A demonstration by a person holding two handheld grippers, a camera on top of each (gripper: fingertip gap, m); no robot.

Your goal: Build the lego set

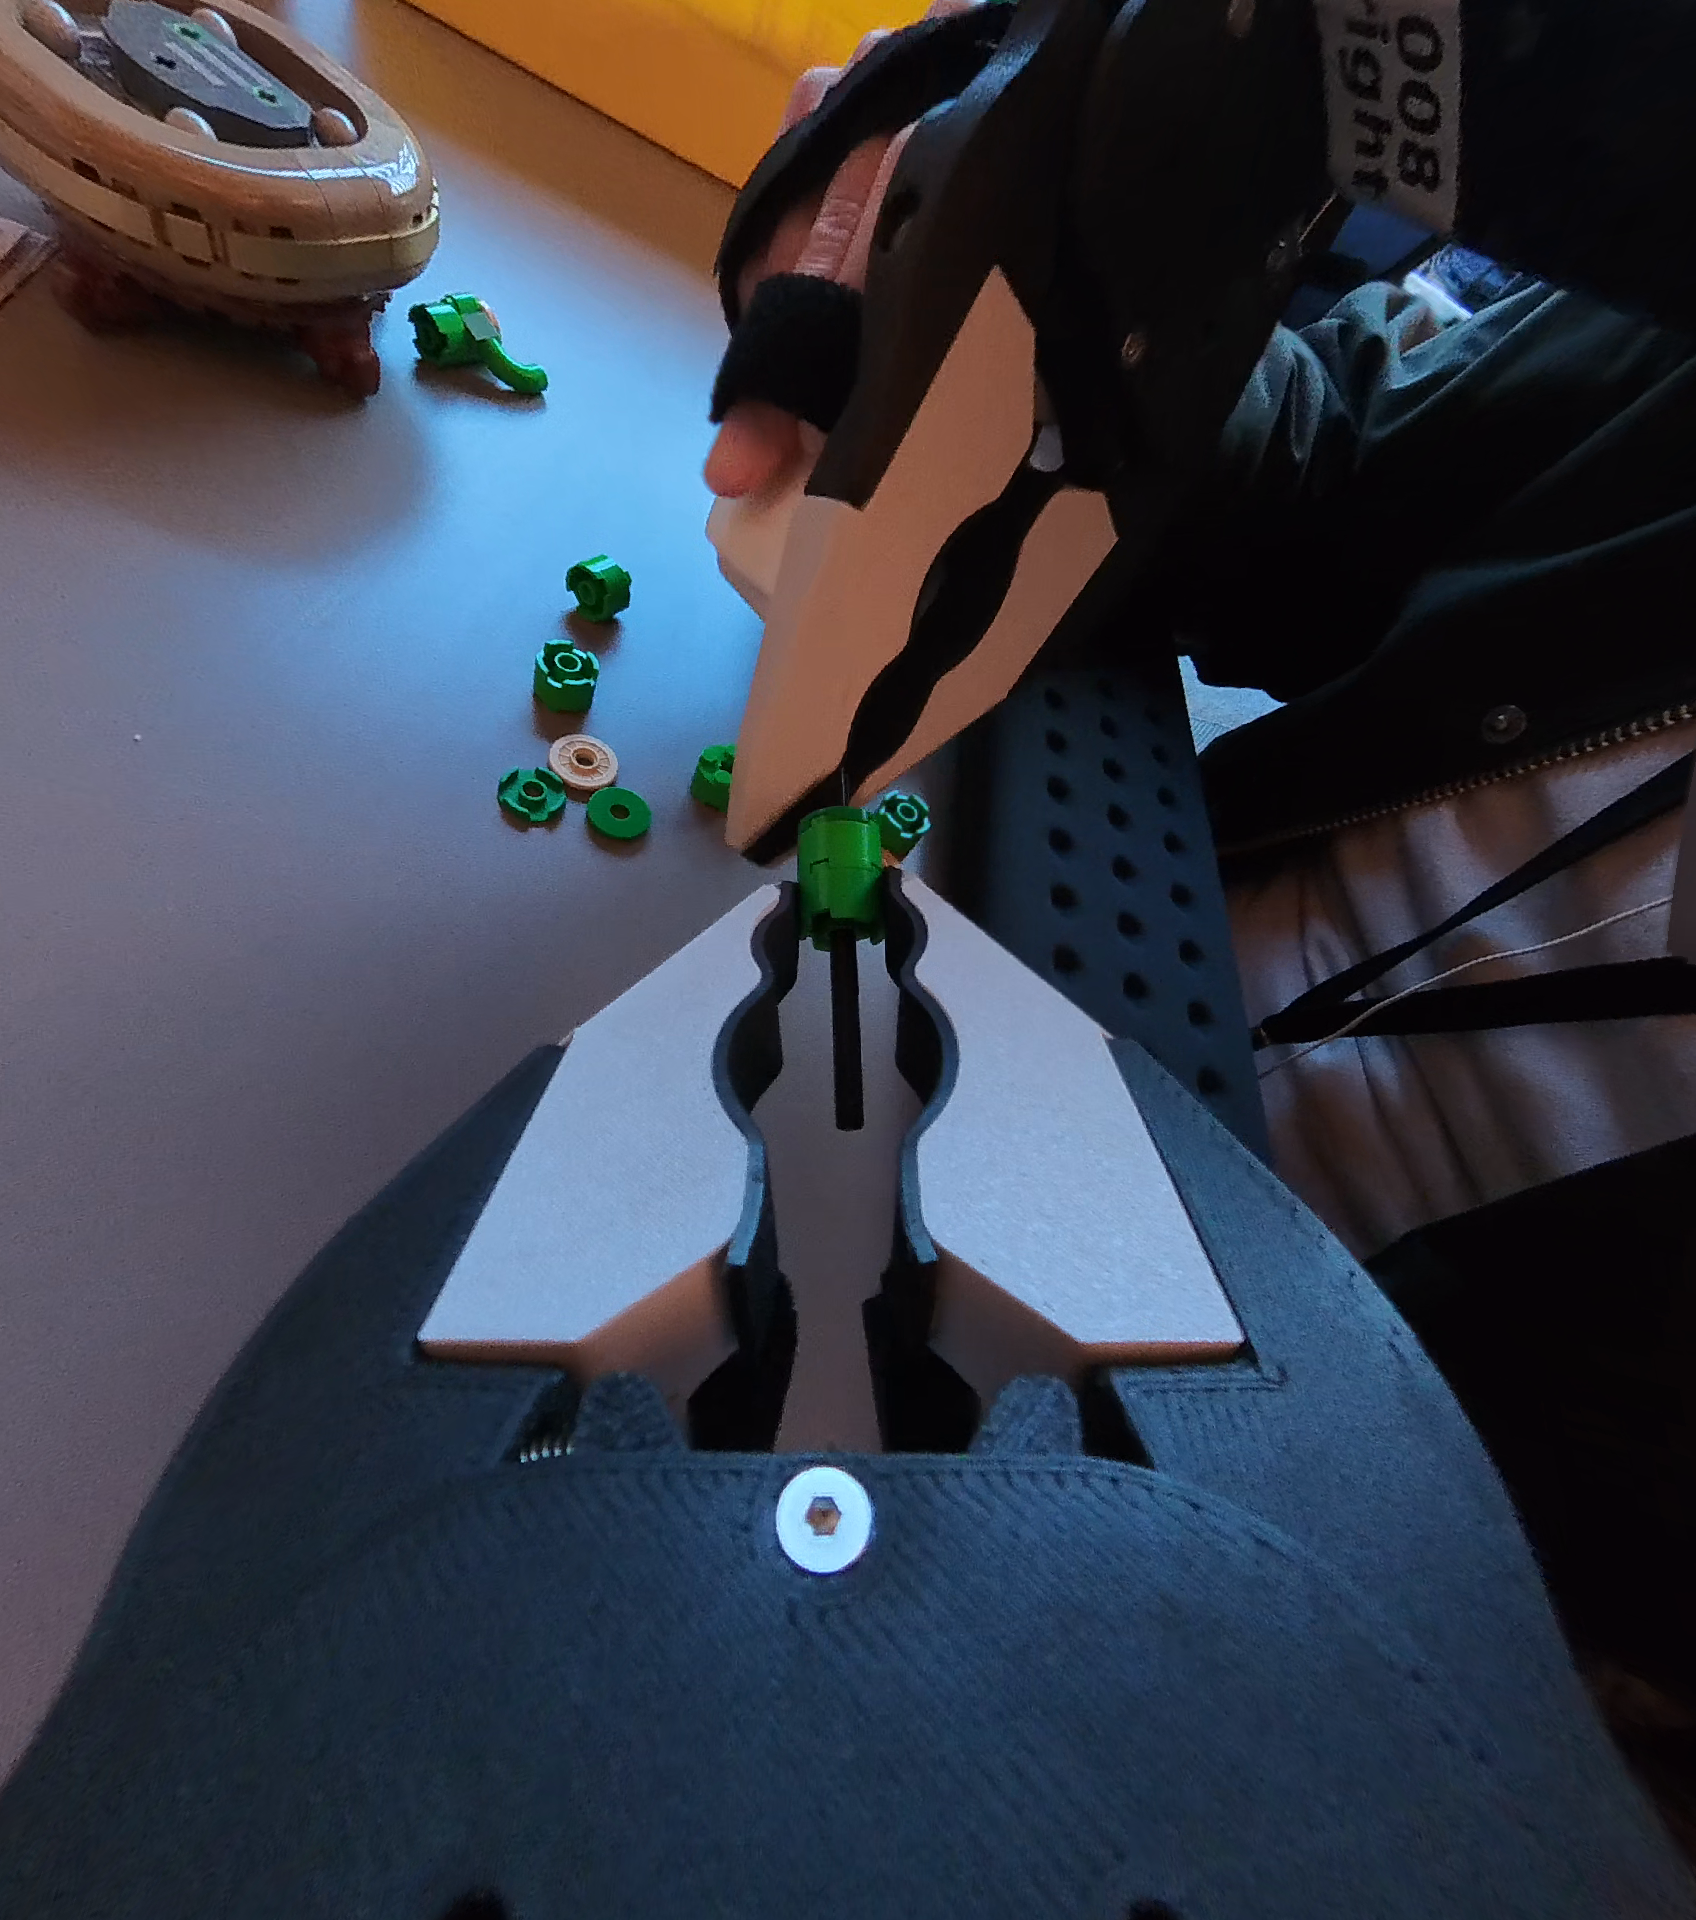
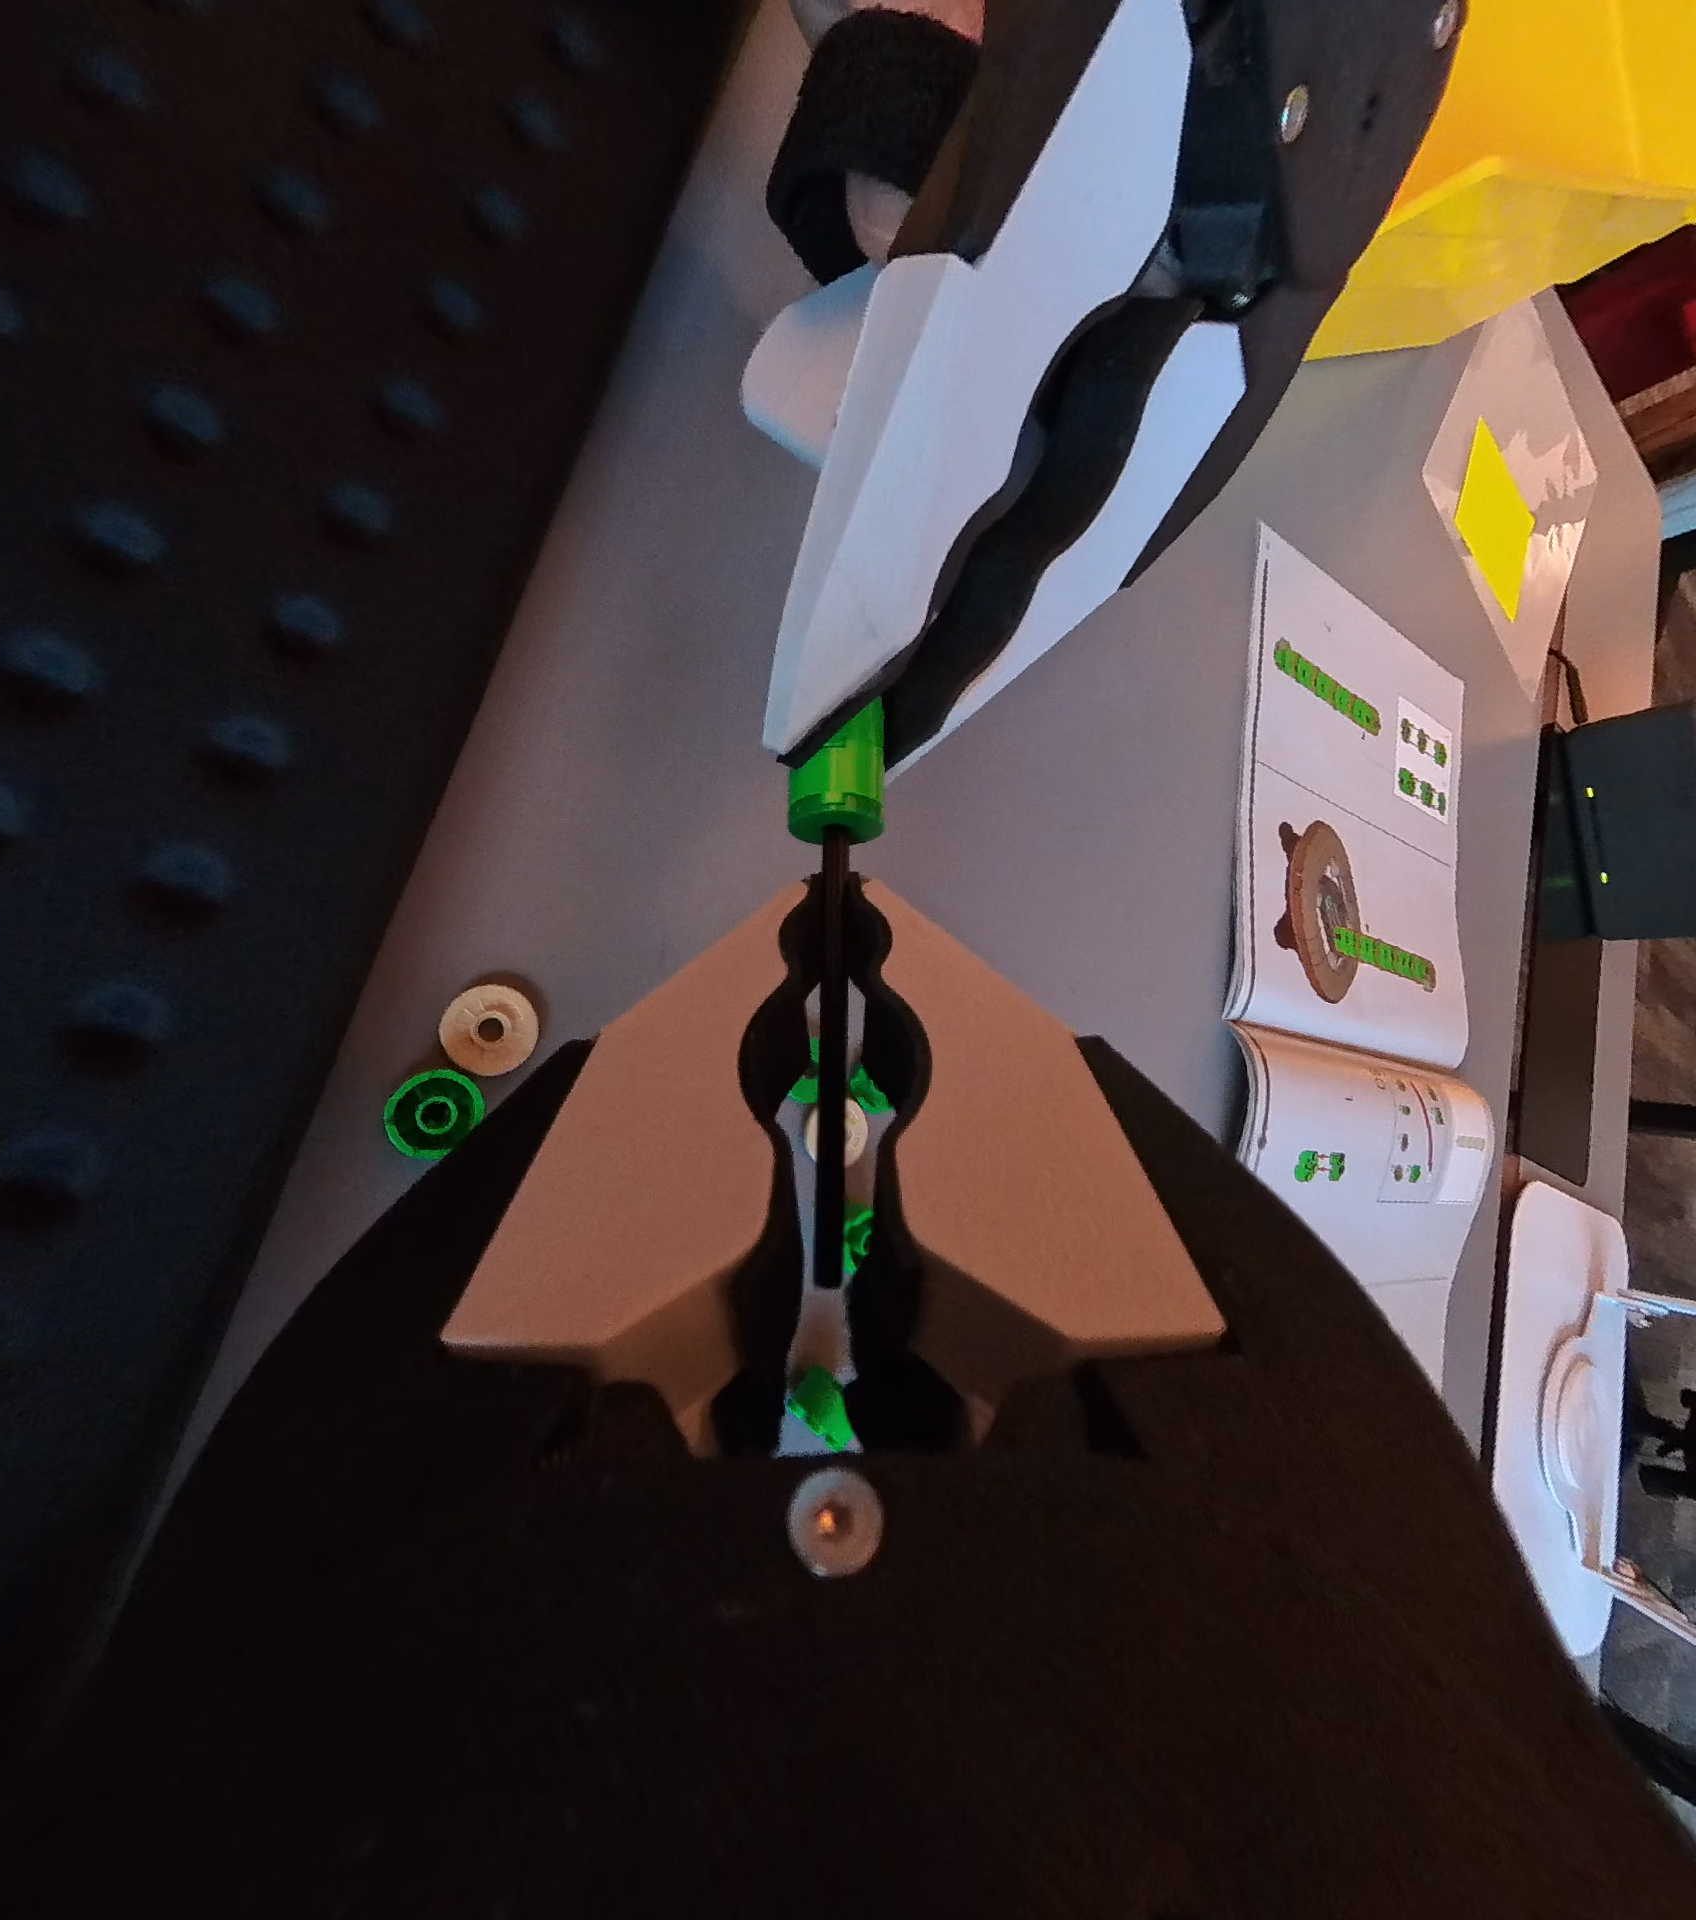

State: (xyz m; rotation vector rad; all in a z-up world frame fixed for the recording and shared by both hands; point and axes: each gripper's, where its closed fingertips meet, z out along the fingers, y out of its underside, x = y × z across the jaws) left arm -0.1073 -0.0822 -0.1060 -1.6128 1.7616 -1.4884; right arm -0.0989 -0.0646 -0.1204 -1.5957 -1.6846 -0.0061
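A short stack of green round bricks (image 1: 839,873) sits on a thin black axle (image 1: 846,1039). My left gripper (image 1: 841,894) is shut on the green stack at its fingertips, and the axle's free end runs back between its fingers. My right gripper (image 1: 828,805) comes in from the upper right, tip to tip with the left. In the right wrist view my right gripper (image 2: 836,888) is shut on the black axle (image 2: 829,1039), which leads up into the green stack (image 2: 833,790) held by the left gripper (image 2: 839,753). All of this is held above the grey table (image 1: 200,831).
Several loose green round pieces (image 1: 565,675) and a tan round one (image 1: 582,762) lie just left of the grippers. A green sub-assembly (image 1: 470,338) and a tan oval model (image 1: 189,145) stand farther back. An open instruction booklet (image 2: 1353,831), a yellow bin (image 2: 1550,177) and a black perforated chair (image 2: 148,520) border the table. Both grippers' tips are close together, under 4 cm apart.
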